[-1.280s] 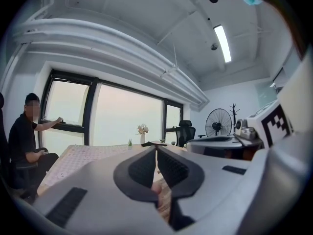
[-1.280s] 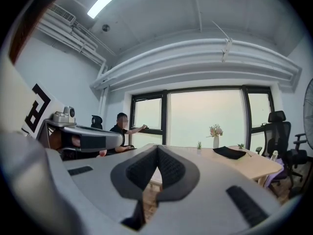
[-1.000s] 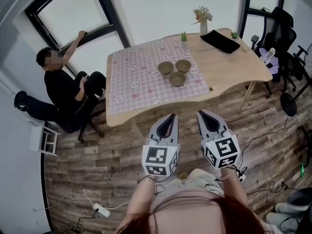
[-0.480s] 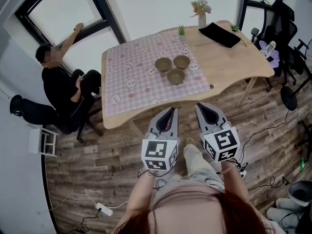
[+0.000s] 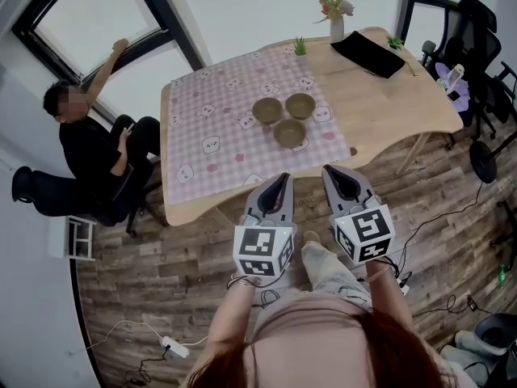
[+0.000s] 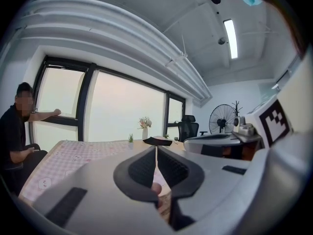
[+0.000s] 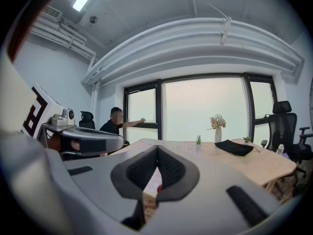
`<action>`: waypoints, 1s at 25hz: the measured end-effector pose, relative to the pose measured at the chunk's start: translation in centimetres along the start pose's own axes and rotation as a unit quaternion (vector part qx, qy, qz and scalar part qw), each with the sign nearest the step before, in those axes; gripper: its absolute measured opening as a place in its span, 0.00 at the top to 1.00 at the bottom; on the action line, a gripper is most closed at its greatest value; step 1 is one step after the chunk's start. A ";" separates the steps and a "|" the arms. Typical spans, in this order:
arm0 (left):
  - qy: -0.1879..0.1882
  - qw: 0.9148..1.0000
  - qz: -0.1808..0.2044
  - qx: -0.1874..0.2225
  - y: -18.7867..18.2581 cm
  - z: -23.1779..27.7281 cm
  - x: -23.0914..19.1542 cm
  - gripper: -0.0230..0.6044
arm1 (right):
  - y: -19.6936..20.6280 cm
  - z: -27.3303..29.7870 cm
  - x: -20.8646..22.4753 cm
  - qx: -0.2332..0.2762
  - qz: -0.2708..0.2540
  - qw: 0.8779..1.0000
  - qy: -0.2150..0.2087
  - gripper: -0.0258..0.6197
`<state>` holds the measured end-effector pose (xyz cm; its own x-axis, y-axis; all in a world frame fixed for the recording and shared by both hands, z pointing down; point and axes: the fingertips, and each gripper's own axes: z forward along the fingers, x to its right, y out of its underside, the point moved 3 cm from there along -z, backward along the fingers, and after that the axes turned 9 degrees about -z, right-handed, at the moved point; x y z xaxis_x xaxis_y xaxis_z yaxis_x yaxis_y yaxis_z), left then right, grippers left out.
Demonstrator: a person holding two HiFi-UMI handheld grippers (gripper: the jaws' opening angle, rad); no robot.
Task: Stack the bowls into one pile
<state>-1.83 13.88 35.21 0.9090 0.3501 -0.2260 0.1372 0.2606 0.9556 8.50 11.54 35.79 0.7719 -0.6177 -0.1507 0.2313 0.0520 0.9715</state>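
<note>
Three brown bowls stand close together on the pink checked cloth (image 5: 218, 111): one at the left (image 5: 267, 109), one at the right (image 5: 300, 104), one nearer me (image 5: 290, 132). None is stacked on another. My left gripper (image 5: 282, 179) and right gripper (image 5: 329, 172) hang side by side short of the table's near edge, both shut and holding nothing. In the left gripper view the jaws (image 6: 156, 147) meet at their tips; in the right gripper view the jaws (image 7: 157, 148) do too. The bowls are hidden behind the jaws in both gripper views.
The wooden table (image 5: 388, 107) also bears a black pad (image 5: 368, 52), a vase of flowers (image 5: 336, 24) and small plants (image 5: 300, 48). A person (image 5: 89, 152) sits by the window at the left. Office chairs (image 5: 477, 47) stand at the right. Cables (image 5: 161, 342) lie on the floor.
Both grippers and I have moved forward towards the table; the table and bowls lie nearer and lower in the head view. Both grippers have stayed shut.
</note>
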 end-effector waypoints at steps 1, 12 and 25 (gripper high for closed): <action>-0.002 1.000 -0.001 -0.002 0.0 0.7 -0.3 0.94 | 0.2 0.6 0.4 -0.002 0.001 1.000 -0.002 0.96; -0.022 0.999 -0.012 -0.022 -0.2 7.1 -3.9 0.94 | 1.6 7.3 4.6 -0.030 0.005 0.999 -0.024 0.96; -0.052 0.998 -0.023 -0.037 -0.2 13.0 -7.0 0.94 | 3.0 14.0 8.4 -0.057 0.002 0.996 -0.068 0.95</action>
<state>-3.13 -0.34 39.10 0.9388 0.2418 -0.2453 0.1542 0.3420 0.9270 7.33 -4.49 40.06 0.6880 -0.7169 -0.1130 0.2996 0.1387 0.9439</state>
